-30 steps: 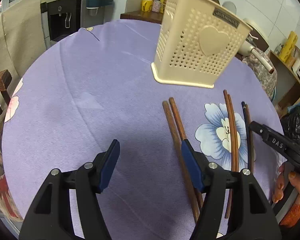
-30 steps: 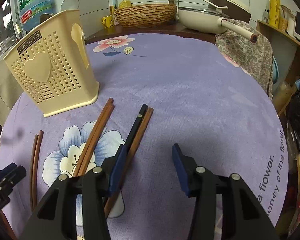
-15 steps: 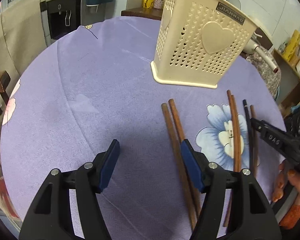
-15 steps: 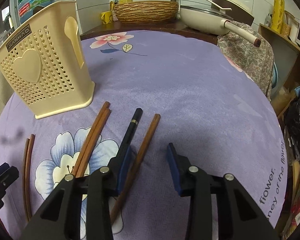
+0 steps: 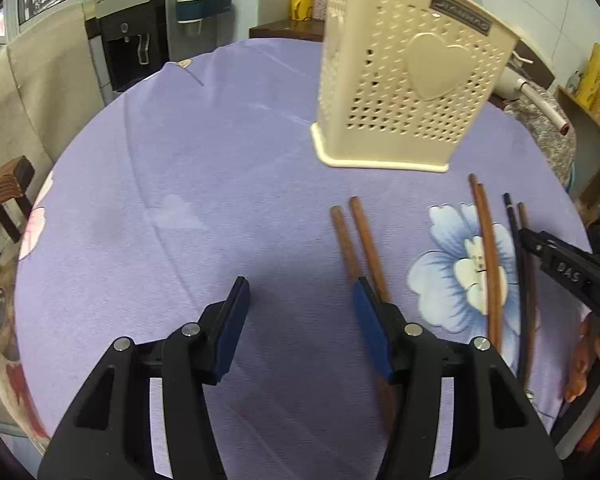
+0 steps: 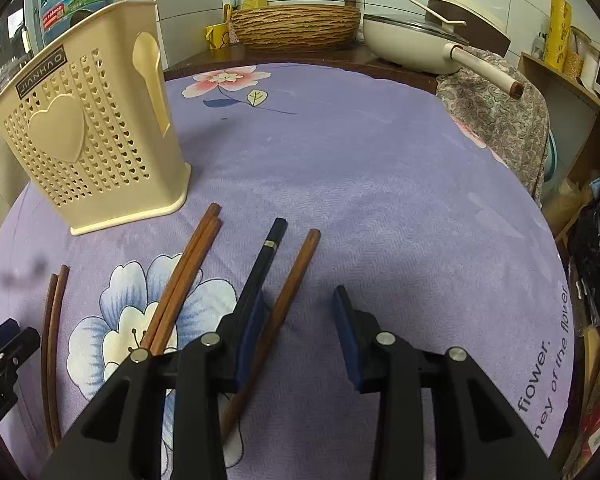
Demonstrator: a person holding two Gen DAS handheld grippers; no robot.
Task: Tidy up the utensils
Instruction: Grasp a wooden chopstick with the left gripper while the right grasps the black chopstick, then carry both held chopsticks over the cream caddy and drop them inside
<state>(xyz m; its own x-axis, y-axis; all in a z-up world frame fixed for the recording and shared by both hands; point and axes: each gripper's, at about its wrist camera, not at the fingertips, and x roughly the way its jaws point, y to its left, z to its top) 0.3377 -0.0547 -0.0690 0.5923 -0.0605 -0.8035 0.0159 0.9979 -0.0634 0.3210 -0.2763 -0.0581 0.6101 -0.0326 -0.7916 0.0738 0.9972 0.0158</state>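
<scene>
A cream perforated utensil holder stands upright on the purple tablecloth. Several chopsticks lie in front of it. My left gripper is open and its jaws are closing, with only cloth between them. Its right finger overlaps a brown chopstick pair. My right gripper is open over a single brown chopstick, which lies between the jaws close to the left pad. A black chopstick runs under that left finger. Another brown pair lies over the flower print.
A thin brown pair lies at the left, beside the left gripper's fingers. Behind the table stand a woven basket, a cream pan and a patterned cloth. A wooden chair and a water dispenser are to the left.
Both grippers' jaws have narrowed. The single brown chopstick has parted from the black one and now lies between the right jaws. The holder looms larger in the left view.
</scene>
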